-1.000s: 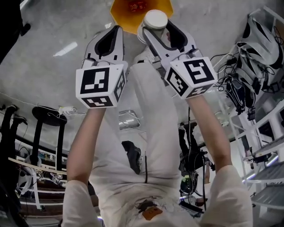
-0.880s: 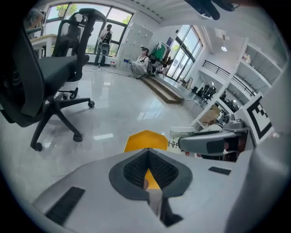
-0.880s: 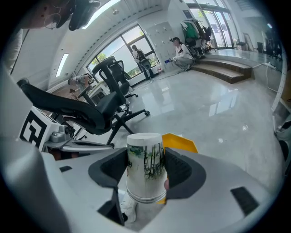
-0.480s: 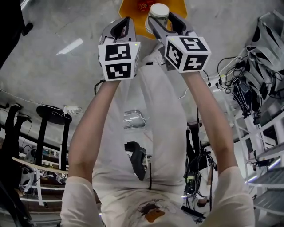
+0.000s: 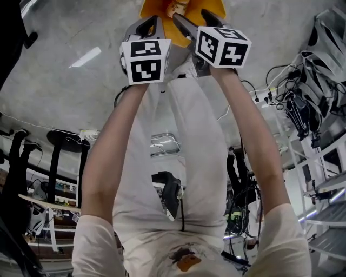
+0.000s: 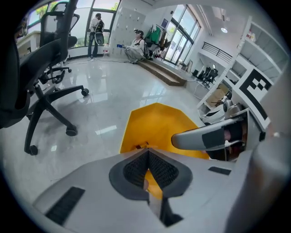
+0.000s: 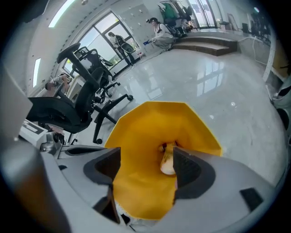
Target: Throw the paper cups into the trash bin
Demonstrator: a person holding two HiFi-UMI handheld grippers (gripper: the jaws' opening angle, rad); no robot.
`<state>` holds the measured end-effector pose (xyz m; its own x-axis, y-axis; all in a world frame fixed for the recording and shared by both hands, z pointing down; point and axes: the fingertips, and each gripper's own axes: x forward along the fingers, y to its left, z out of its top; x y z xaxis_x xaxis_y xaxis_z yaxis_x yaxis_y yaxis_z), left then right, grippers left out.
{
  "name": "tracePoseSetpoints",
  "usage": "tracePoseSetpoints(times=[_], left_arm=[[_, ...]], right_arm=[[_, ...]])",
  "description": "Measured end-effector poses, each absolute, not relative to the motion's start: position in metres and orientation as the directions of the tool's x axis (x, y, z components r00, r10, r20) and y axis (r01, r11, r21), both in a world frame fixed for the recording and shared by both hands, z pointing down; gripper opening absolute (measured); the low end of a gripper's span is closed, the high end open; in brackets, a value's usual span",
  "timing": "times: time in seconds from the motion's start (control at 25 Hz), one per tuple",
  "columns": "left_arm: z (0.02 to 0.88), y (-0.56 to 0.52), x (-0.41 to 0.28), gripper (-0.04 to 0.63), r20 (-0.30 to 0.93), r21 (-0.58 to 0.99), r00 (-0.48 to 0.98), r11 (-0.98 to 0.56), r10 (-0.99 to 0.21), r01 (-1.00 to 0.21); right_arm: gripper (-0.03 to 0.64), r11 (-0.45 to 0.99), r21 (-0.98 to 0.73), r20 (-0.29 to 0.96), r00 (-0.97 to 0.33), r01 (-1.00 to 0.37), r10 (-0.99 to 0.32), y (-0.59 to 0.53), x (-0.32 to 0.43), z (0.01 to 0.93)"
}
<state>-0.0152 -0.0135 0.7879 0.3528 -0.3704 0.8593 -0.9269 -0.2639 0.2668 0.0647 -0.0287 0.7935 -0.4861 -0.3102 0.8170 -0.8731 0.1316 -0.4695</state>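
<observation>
A yellow trash bin (image 5: 153, 12) stands on the grey floor ahead of both grippers, its yellow inside (image 7: 141, 132) filling the right gripper view. My right gripper (image 5: 194, 19) hangs over the bin's mouth and its jaws are opening, with nothing pressed between the pads. A pale paper cup (image 7: 167, 163) lies loose inside the bin, just past the right-hand pad; it also shows as the cup (image 5: 177, 7) at the top edge of the head view. My left gripper (image 5: 150, 24) is beside it at the bin's rim (image 6: 157, 129), jaws pressed together and empty.
Black office chairs (image 6: 43, 68) stand on the glossy floor left of the bin, and a chair (image 7: 77, 107) shows at its far side. White shelving with cables and helmets (image 5: 319, 81) lines the right. People are far off by the windows.
Both grippers moved forward over the bin. The right jaws spread and the white cup they held left them and dropped into the bin.
</observation>
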Motion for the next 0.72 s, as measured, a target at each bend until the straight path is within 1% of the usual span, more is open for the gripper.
tracePoseSetpoints(times=[0.2, 0.24, 0.28, 0.44, 0.48, 0.56, 0.72], left_arm=[[0.763, -0.014, -0.011, 0.003, 0.852, 0.275, 0.363, -0.266, -0.377, -0.924], [0.754, -0.014, -0.010, 0.003, 0.851, 0.277, 0.367, -0.272, -0.377, -0.922], [0.744, -0.015, -0.009, 0.003, 0.849, 0.277, 0.371, -0.280, -0.377, -0.919], [0.695, -0.016, -0.010, 0.003, 0.843, 0.275, 0.377, -0.295, -0.384, -0.915], [0.683, -0.016, -0.011, 0.003, 0.840, 0.275, 0.378, -0.297, -0.389, -0.915], [0.656, -0.019, -0.015, 0.003, 0.835, 0.270, 0.376, -0.298, -0.401, -0.916], [0.593, -0.029, -0.017, 0.003, 0.814, 0.263, 0.378, -0.300, -0.442, -0.917]], right_arm=[[0.352, 0.153, -0.462, 0.817, -0.486, -0.874, -0.310, -0.025, 0.070, 0.768], [0.343, 0.157, -0.465, 0.816, -0.491, -0.871, -0.305, -0.024, 0.071, 0.760], [0.313, 0.159, -0.470, 0.815, -0.496, -0.868, -0.299, -0.023, 0.072, 0.750], [0.259, 0.192, -0.469, 0.821, -0.506, -0.862, -0.265, -0.014, 0.073, 0.704], [0.237, 0.197, -0.465, 0.822, -0.504, -0.863, -0.267, -0.013, 0.074, 0.691], [0.155, 0.200, -0.456, 0.819, -0.497, -0.867, -0.288, -0.015, 0.075, 0.665], [0.057, 0.224, -0.441, 0.806, -0.493, -0.869, -0.329, -0.022, 0.076, 0.605]])
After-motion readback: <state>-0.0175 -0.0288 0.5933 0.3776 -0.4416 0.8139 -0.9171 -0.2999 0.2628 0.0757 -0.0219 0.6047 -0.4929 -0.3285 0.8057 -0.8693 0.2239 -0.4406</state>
